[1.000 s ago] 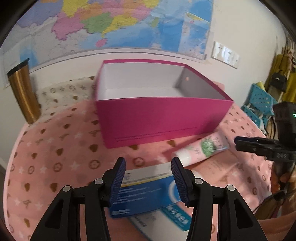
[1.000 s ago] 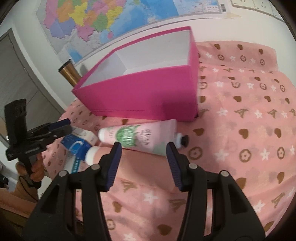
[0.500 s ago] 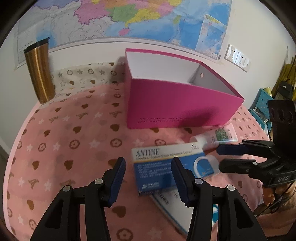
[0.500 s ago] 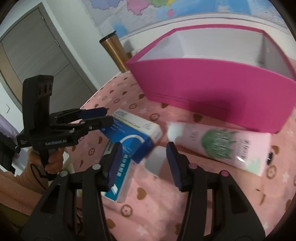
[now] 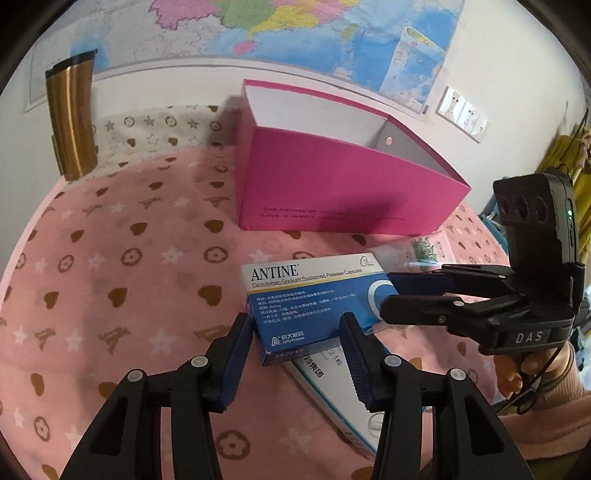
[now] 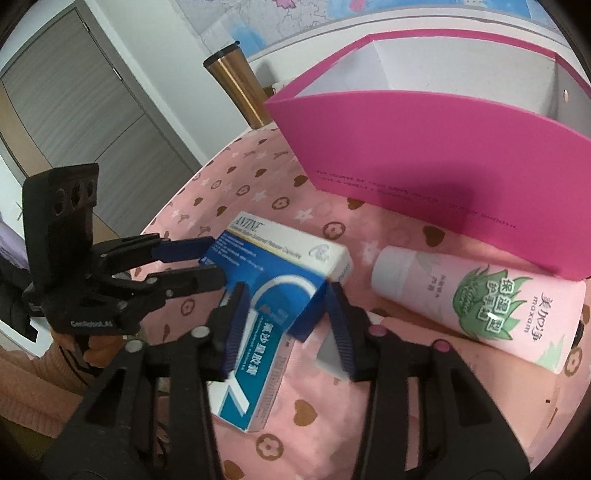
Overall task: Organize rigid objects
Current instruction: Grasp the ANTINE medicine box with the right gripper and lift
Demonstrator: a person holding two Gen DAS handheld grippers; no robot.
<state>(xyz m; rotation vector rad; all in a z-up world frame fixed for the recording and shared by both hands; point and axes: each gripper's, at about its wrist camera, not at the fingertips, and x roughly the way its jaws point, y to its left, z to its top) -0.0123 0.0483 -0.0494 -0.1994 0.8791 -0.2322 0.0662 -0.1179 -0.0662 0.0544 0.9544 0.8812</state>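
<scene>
ANTINE box (image 5: pixel 314 295), centre frame: both spread grippers, left (image 5: pixel 295 347) and right (image 6: pixel 284 314), straddle it; you should clamp squarely.

1. Pink cloth (image 5: pixel 122 236) printed with brown hearts, stars, flowers and towers, spread over the worktop; same cloth (image 6: pixel 436 417) in the right wrist view.
2. Cream patch of the same print (image 5: pixel 147 136) at the far edge by the wall.
3. Gold tumbler with a dark lid (image 5: pixel 72 118), upright at the far left by the wall; also (image 6: pixel 236 86) behind the pink cloth's far edge.
4. Coloured wall map (image 5: pixel 295 33) above the worktop.
5. White switch plate (image 5: pixel 463 114) on the wall, right of the map.
6. Grey panelled door (image 6: pixel 77 107) at the left.
7. Yellow items (image 5: pixel 576 158), blurred, at the far right.
</scene>
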